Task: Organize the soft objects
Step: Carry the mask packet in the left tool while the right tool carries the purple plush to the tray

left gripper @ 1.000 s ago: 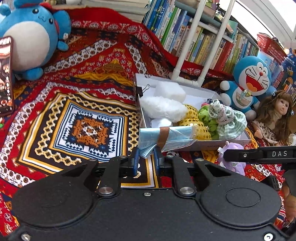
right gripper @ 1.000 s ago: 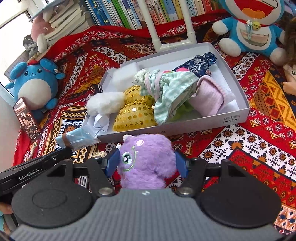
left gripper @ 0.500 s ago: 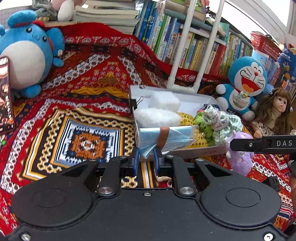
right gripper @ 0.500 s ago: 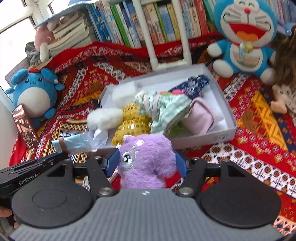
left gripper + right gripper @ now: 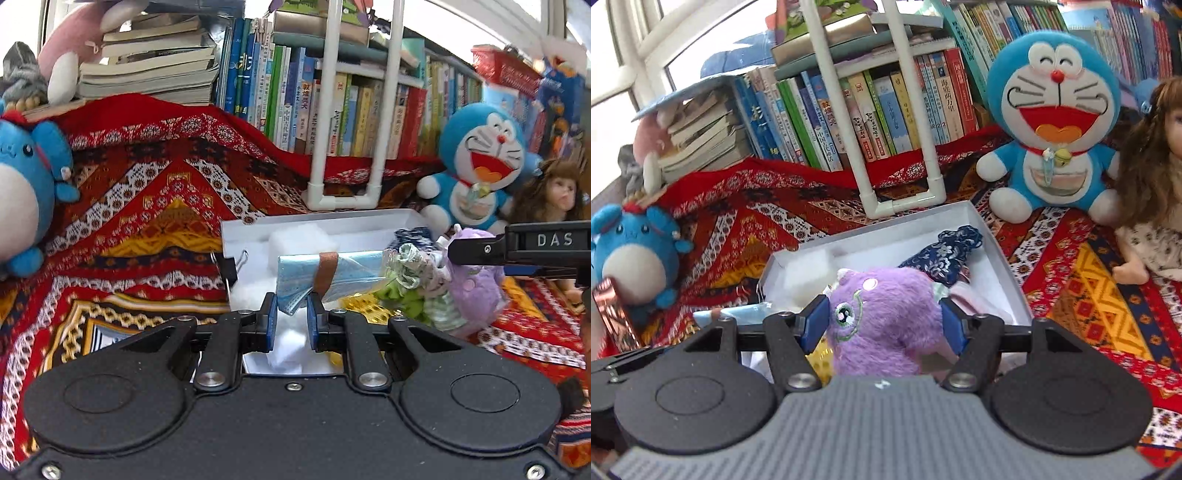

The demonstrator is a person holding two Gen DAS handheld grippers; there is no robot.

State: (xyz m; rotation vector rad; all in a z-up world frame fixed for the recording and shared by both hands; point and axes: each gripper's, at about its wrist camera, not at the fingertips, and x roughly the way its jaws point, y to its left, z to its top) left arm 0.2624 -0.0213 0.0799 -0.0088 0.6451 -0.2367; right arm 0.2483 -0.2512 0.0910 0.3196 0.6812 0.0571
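Both grippers have been carried over the box, the left gripper pinched on the mask pack, the right gripper clamped on the purple plush, presumably for depositing inside

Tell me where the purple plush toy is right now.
The purple plush toy is clamped in the right gripper, held over the near end of the white box; the left wrist view shows it right of the bundled blue masks.
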